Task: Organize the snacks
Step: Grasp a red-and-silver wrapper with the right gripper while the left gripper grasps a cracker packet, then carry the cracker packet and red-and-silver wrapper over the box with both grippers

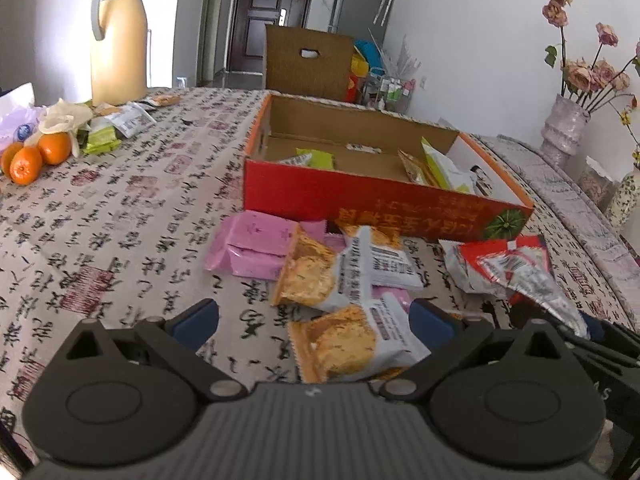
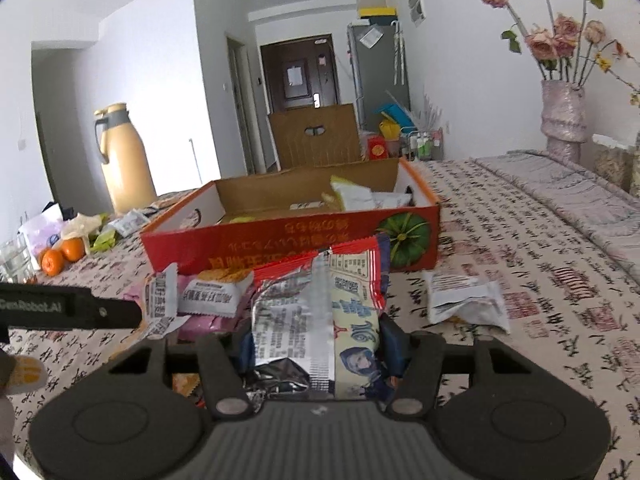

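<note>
My right gripper (image 2: 318,354) is shut on a red and silver snack packet (image 2: 320,312), which sticks up between its blue pads. The same packet (image 1: 508,268) shows at the right of the left wrist view. Just behind it stands an open red cardboard box (image 2: 280,248) with a few green and white packets inside (image 1: 444,168). My left gripper (image 1: 314,322) is open and low over the tablecloth, and an orange cracker packet (image 1: 348,344) lies between its fingers, not gripped. More cracker packets (image 1: 316,276) and pink packets (image 1: 256,248) lie piled in front of the box.
A white packet (image 2: 464,300) lies alone right of the box. At the far left are oranges (image 1: 36,156), green packets (image 1: 100,140), a tall yellow thermos (image 1: 118,40) and a drinking glass (image 2: 14,260). A vase of dried roses (image 2: 562,120) stands at the right table edge.
</note>
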A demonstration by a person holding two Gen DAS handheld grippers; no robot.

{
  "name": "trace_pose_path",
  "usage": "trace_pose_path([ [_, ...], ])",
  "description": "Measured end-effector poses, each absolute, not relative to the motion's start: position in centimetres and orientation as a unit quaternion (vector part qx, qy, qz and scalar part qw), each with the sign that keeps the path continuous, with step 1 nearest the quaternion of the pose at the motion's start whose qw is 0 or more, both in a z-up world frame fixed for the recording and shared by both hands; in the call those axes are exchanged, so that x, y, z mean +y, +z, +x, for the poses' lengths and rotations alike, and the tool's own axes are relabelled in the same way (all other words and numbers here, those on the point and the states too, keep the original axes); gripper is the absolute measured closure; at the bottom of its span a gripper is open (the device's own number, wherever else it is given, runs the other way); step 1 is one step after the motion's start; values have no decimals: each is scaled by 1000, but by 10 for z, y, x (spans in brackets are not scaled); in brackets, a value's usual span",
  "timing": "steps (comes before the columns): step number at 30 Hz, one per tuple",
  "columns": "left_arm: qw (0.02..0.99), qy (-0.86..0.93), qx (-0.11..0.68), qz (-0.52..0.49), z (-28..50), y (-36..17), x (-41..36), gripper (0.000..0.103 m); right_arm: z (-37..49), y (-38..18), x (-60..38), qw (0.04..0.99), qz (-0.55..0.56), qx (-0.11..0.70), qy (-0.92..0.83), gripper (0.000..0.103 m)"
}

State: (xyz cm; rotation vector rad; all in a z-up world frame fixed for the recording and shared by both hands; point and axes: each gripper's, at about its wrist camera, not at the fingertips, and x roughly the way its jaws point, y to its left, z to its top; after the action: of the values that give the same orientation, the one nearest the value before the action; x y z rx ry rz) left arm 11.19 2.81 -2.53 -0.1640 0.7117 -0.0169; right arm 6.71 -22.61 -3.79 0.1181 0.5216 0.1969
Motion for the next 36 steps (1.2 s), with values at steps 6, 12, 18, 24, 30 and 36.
trace_pose_path([
  [6, 924, -7, 371, -90, 122, -37, 18, 0, 64, -38, -243, 963, 69, 250, 79, 45],
  [12, 919, -3, 384, -90, 125, -45, 10, 5, 63, -42, -253, 962, 78, 250, 74, 45],
  [18, 919, -17, 387, -76, 124, -45, 1, 34, 62, -45, -256, 961, 83, 252, 78, 45],
  [24, 924, -19, 377, -64, 119, -41, -4, 50, 58, -46, -257, 961, 86, 251, 80, 45],
  [30, 928, -17, 369, -59, 113, -37, -4, 55, 55, -45, -258, 961, 87, 250, 82, 45],
  [36, 932, -17, 357, -55, 105, -29, -3, 63, 50, -43, -258, 962, 86, 246, 84, 45],
])
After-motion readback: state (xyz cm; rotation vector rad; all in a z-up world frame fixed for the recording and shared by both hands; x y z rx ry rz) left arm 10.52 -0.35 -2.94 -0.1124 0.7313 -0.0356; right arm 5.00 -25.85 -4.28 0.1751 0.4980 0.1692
